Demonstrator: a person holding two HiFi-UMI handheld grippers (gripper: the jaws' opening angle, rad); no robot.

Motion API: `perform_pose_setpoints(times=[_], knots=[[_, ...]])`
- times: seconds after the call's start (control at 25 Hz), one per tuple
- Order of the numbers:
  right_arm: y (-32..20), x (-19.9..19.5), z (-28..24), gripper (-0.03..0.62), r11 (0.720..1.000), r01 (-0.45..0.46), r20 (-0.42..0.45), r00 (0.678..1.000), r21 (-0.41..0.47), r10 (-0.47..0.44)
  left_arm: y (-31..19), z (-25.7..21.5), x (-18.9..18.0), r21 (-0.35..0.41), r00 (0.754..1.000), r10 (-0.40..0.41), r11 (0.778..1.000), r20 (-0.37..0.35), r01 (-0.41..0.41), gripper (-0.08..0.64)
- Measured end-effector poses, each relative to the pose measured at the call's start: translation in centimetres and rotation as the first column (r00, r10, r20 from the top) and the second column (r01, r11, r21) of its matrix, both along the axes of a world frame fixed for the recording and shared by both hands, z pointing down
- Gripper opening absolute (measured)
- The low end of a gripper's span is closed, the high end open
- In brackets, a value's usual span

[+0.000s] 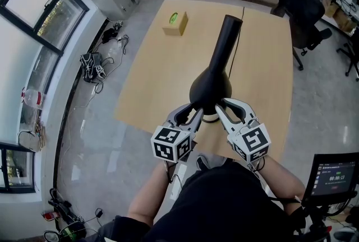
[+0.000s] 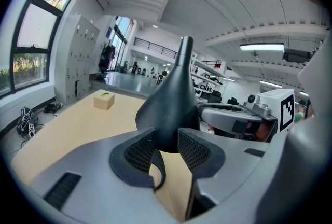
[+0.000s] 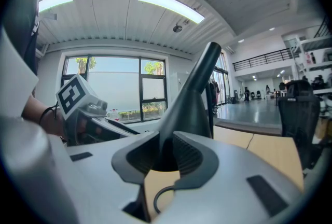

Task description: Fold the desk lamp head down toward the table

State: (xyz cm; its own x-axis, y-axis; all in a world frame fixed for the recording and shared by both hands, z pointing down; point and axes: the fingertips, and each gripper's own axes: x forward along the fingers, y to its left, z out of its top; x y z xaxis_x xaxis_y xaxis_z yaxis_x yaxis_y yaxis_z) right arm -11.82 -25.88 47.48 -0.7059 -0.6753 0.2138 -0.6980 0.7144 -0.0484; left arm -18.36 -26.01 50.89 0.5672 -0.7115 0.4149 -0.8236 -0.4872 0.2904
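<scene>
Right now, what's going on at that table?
A person stands at the wooden table with a gripper in each hand. The left gripper and the right gripper are both closed on the wide end of the black lamp head, one from each side. The lamp's narrow neck rises up and away from them, so the fold down looks not yet done. A small box sits untouched at the far corner.
</scene>
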Motion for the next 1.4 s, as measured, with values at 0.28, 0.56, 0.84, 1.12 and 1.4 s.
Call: perform_pose_setpoints(times=[0.28, 0.56, 0.84, 1.12, 1.4], knots=[[0.2, 0.5, -0.2, 0.083, 1.000, -0.007, 0.015, 1.000, -0.010, 0.008, 0.5, -0.8, -0.5, 0.035, 0.998, -0.057, 0.998, -0.022, 0.058, 0.119], [1.4, 0.7, -1.2, 0.005, 0.999, 0.049, 0.037, 0.998, 0.023, -0.050, 2.2, -2.0, -0.7, 0.064, 0.994, -0.076, 0.995, -0.083, 0.082, 0.120], [2.8, 1.5, -1.6, 0.005, 0.996, 0.062, 0.011, 0.998, 0.061, -0.062, 4.5, -3.1, 1.3, 0.159, 0.999, 0.003, 0.987, -0.048, 0.005, 0.118], [3.8, 2.0, -3.5, 0.005, 0.993, 0.072, 0.057, 0.995, 0.089, -0.077, 5.7, -2.9, 2.7, 0.162, 0.997, 0.050, 0.986, -0.066, -0.038, 0.118], [4.2, 1.6, -3.7, 0.005, 0.992, 0.078, 0.064, 0.994, 0.095, -0.084, 5.6, -3.2, 2.4, 0.173, 0.997, 0.044, 0.984, -0.070, -0.031, 0.118]])
